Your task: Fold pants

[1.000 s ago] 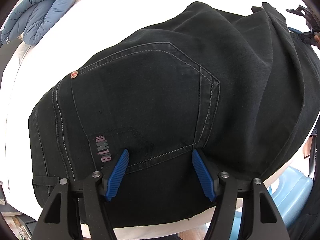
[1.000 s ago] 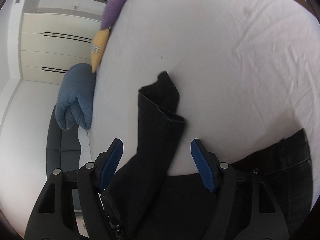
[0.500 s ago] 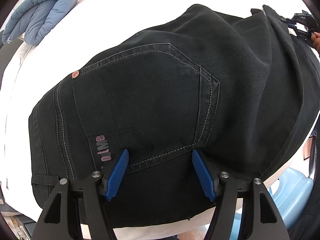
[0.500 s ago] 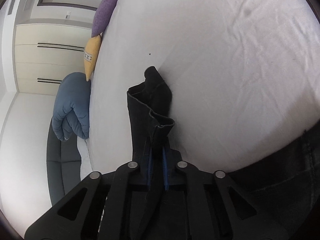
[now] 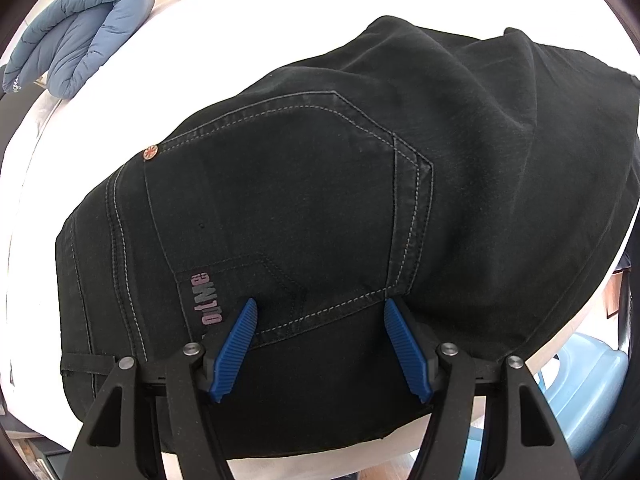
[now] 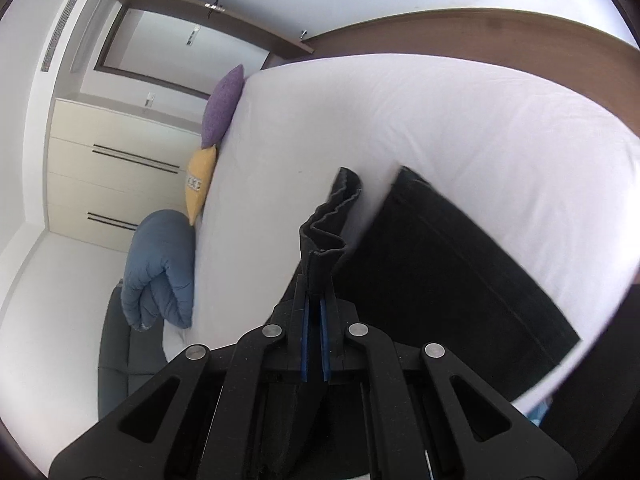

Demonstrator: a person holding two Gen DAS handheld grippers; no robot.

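Note:
Black pants (image 5: 320,200) lie on a white bed (image 5: 280,20), seat side up, with a stitched back pocket and a pink printed label. My left gripper (image 5: 320,312) hovers over the pocket's lower edge, open, its blue pads (image 5: 236,344) apart with nothing pinched. In the right wrist view my right gripper (image 6: 314,300) is shut on the bunched hem of one pant leg (image 6: 324,232), lifted above the sheet (image 6: 400,120). Beside it, the other leg (image 6: 452,276) lies flat on the bed.
A folded blue quilt (image 6: 160,272) and a yellow cushion (image 6: 200,180) and purple cushion (image 6: 222,108) sit along the bed's left edge. A dark sofa (image 6: 120,356) stands below them, cream cabinets (image 6: 112,184) behind. A brown headboard (image 6: 480,32) bounds the far side. A blue plastic stool (image 5: 580,392) stands by the near edge.
My right gripper closed on the pant leg's hem and lifted it, carrying it across the bed so the wall and headboard came into view. The left gripper stayed put, open.

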